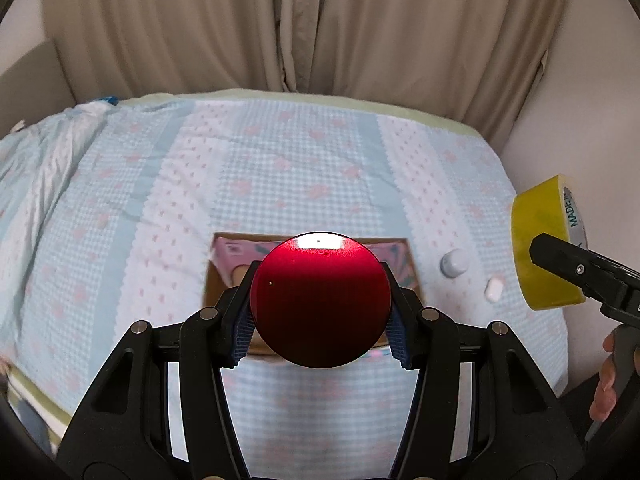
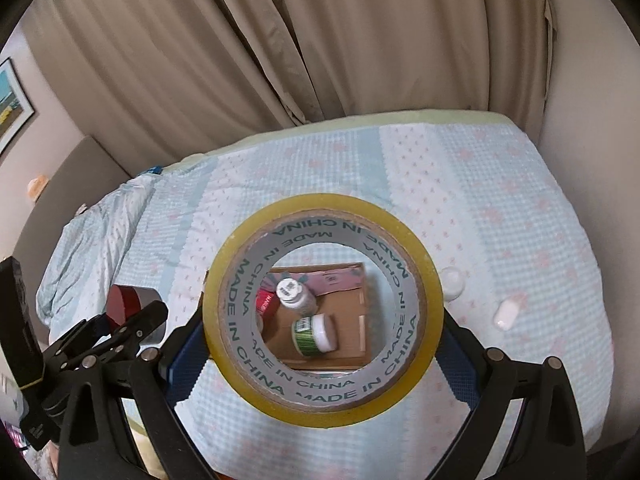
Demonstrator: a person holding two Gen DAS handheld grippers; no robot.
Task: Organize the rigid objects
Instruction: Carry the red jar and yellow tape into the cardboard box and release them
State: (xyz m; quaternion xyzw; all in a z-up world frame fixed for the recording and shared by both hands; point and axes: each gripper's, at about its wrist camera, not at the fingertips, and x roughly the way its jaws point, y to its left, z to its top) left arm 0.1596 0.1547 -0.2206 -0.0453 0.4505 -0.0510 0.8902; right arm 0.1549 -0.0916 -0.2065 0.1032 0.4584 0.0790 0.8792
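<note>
My left gripper (image 1: 320, 300) is shut on a round red tin (image 1: 320, 300), held above an open cardboard box (image 1: 214, 280) on the bed. It also shows in the right wrist view (image 2: 132, 304). My right gripper (image 2: 320, 344) is shut on a yellow tape roll (image 2: 324, 410), which also shows in the left wrist view (image 1: 540, 248). Through the roll's hole I see the box (image 2: 352, 344) holding a white-capped bottle (image 2: 294, 296), a green-labelled jar (image 2: 316, 334) and a red item (image 2: 266, 306).
A small white jar (image 1: 454, 263) and a white oval case (image 1: 493, 289) lie on the checked bedspread (image 1: 280, 160) right of the box. Beige curtains (image 1: 320, 20) hang behind the bed. A crumpled quilt (image 1: 48, 160) lies at the left.
</note>
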